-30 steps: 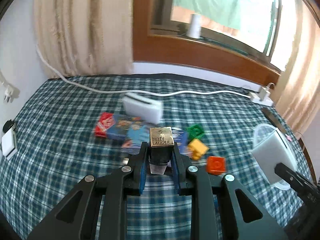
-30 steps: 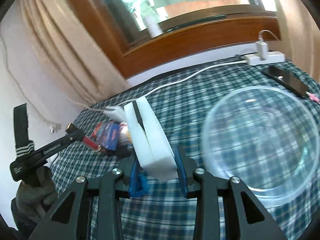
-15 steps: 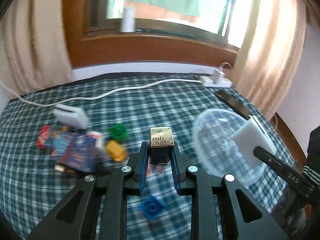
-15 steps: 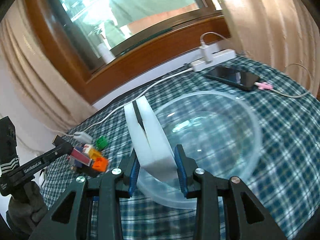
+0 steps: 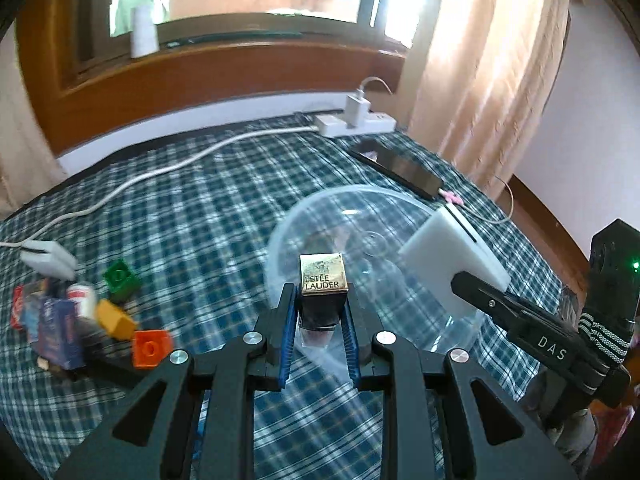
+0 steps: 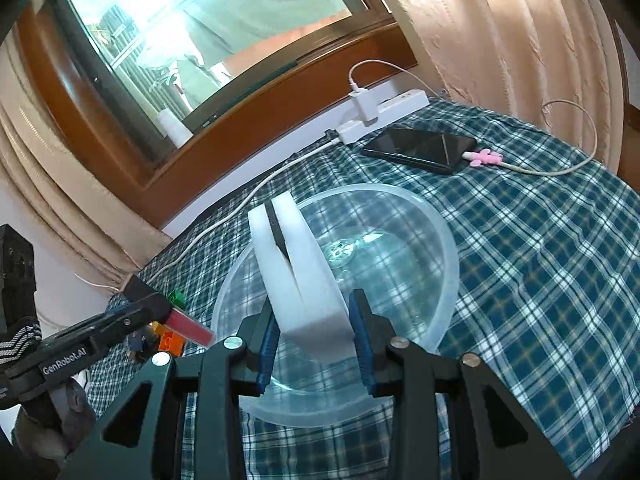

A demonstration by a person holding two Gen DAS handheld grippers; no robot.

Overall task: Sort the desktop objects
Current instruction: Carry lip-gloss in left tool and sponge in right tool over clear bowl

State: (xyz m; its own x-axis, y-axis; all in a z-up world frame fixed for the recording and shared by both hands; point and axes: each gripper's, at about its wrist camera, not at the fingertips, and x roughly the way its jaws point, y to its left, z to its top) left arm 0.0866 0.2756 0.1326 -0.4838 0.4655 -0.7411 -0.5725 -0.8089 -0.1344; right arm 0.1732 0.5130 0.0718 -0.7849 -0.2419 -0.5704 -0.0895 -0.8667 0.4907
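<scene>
Both loads have swung from the toy pile to the clear bowl (image 5: 280, 232): your left gripper (image 5: 320, 320) pinches the Estée Lauder bottle (image 5: 322, 296) at its near rim, your right gripper (image 6: 314, 336) the white foam block (image 6: 296, 272) above it—release next.

Bowl (image 6: 448, 240) interior clear; toy blocks (image 5: 150, 346) crowd its left — phone (image 6: 420, 146) lies beyond.

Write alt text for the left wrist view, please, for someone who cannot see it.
The left gripper is shut on a small Estée Lauder bottle with a gold cap, in front of a clear plastic bowl on a blue plaid cloth. At right, the right gripper holds a white foam block over the bowl; coloured toy blocks lie left.
</scene>
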